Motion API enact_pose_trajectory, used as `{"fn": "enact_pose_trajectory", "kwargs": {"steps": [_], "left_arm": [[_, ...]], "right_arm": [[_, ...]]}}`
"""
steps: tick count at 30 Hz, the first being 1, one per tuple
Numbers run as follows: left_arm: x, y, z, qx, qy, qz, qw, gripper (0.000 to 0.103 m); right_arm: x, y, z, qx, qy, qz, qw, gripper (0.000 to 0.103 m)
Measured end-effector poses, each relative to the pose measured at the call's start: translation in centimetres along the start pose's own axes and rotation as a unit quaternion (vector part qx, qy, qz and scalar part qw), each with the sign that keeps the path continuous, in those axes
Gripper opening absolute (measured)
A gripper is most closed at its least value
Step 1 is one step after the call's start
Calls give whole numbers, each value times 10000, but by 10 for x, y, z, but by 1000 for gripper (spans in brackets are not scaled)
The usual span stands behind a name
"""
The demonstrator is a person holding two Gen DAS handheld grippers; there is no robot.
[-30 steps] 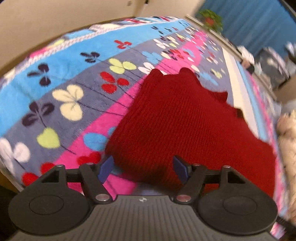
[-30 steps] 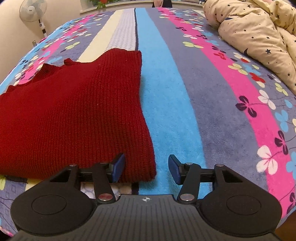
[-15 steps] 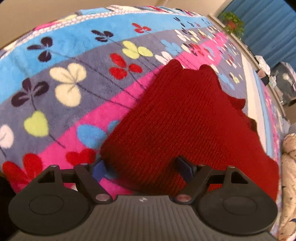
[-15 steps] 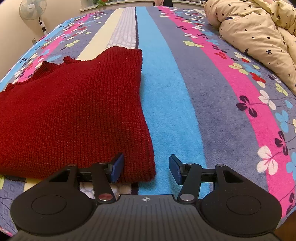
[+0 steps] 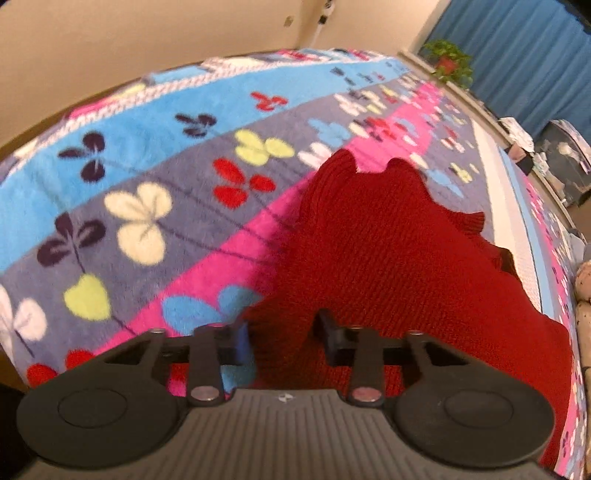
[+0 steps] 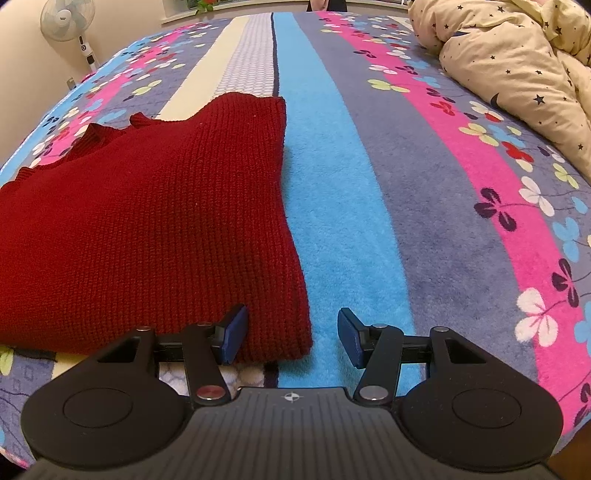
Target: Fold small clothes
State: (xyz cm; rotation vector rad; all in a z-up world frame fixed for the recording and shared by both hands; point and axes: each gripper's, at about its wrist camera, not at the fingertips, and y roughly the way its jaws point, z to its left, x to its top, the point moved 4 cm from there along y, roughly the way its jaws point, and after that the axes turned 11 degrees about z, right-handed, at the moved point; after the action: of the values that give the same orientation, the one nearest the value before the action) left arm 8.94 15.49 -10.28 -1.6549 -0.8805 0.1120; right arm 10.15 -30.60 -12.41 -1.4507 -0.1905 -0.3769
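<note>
The left gripper point(image 5: 282, 341) is closing on the near corner of the red knitted garment point(image 5: 388, 258), cloth bunched between its pads; the right gripper point(image 6: 291, 334) hangs half open, the garment's other near corner point(image 6: 288, 332) lying between its fingers but unpinched; the garment lies flat on a striped, flowered blanket point(image 6: 369, 184). A star-printed duvet point(image 6: 517, 62) is heaped well to the right, a fan point(image 6: 68, 22) stands by the wall, blue curtains point(image 5: 524, 55) and a potted plant point(image 5: 448, 66) beyond; nothing blocks either claw. Half a second ago the left jaws stood wide around that corner; the right has not changed.
</note>
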Motion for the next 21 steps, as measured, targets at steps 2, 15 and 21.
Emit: {"fn": "enact_pose_trajectory", "kwargs": {"steps": [2, 15, 21], "left_arm": [[0, -4, -3, -32, 123, -77, 9999, 28], [-6, -47, -48, -554, 1378, -900, 9848, 21], [-23, -73, -122, -1337, 2177, -820, 9633, 20]], "right_arm": [[0, -1, 0, 7, -6, -1, 10000, 56], [5, -12, -6, -27, 140, -228, 9996, 56], [12, -26, -19, -62, 435, -622, 9971, 55]]}}
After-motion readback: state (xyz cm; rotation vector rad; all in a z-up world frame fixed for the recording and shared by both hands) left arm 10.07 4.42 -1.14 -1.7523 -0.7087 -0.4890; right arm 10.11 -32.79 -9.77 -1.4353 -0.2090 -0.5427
